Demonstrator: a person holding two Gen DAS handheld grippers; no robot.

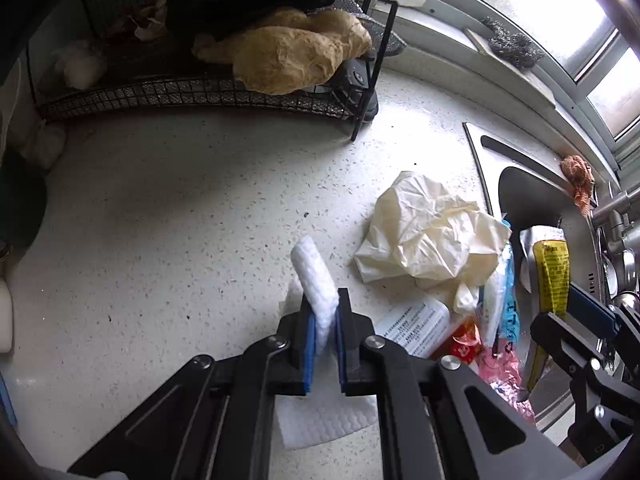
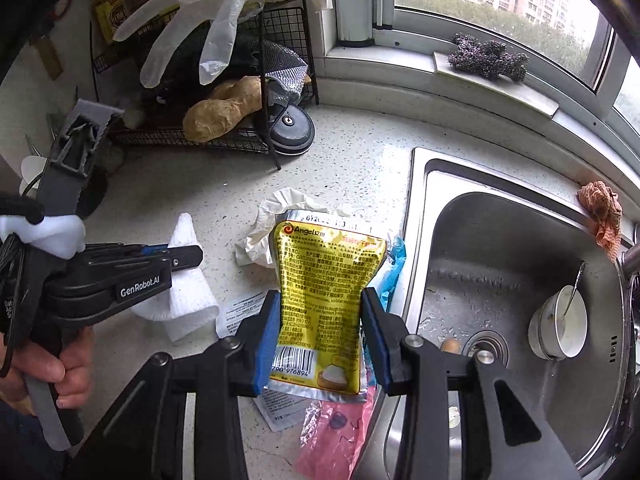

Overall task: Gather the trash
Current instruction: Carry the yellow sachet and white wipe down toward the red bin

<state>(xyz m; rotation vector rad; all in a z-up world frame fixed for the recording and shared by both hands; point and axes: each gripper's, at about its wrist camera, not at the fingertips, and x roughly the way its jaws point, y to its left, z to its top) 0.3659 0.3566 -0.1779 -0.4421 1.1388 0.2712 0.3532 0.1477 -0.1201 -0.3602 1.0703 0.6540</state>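
Observation:
My left gripper [image 1: 326,312] is shut on a white paper towel [image 1: 316,280] just above the speckled counter [image 1: 180,220]; the towel also shows in the right wrist view [image 2: 186,304]. My right gripper [image 2: 320,312] is shut on a yellow Angel packet [image 2: 324,280], held upright over the counter's edge by the sink; it also shows in the left wrist view [image 1: 554,268]. On the counter lie crumpled cream paper [image 1: 428,232], a white printed wrapper [image 1: 420,328], a red wrapper [image 1: 464,340], a blue-white wrapper [image 1: 506,300] and a pink plastic bag [image 2: 336,436].
A black wire rack [image 1: 192,92] with ginger [image 1: 296,52] stands at the back. A steel sink [image 2: 500,264] at right holds a white bowl with a spoon [image 2: 560,328]. An orange rag [image 2: 602,212] lies on its rim. Steel wool [image 2: 488,60] sits on the windowsill.

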